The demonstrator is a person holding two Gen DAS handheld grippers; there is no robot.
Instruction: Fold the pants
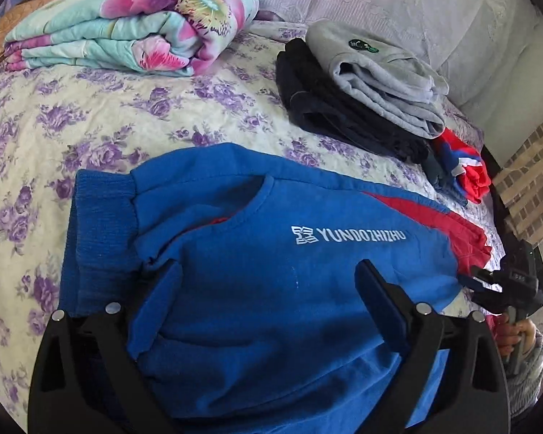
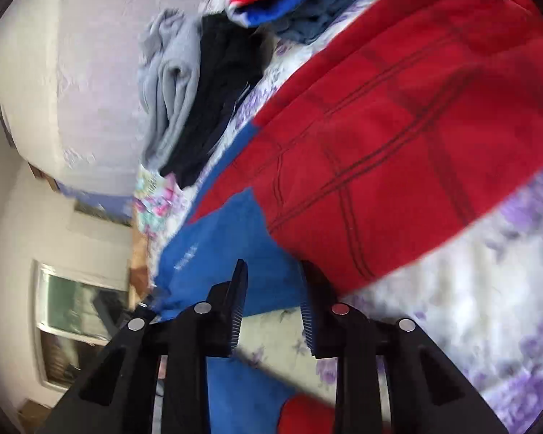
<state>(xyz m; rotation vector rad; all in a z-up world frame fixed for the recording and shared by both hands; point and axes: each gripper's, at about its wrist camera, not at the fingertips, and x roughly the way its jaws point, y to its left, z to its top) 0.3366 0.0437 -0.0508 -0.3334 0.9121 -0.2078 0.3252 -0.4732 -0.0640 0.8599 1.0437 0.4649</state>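
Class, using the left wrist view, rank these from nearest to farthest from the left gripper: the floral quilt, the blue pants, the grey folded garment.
1. Blue pants: directly under the left gripper.
2. Grey folded garment: upper right, on a dark pile.
3. Floral quilt: upper left, at the bed's far end.

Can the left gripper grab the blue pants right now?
Probably yes. The left gripper is open wide right over the blue pants, with the cloth between its fingers and nothing in between.

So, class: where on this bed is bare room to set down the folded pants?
Free: the flowered sheet between the rolled quilt, the blue pants and the dark clothes pile. Crowded: the right edge, where that pile, the grey garment and red-blue clothes sit.
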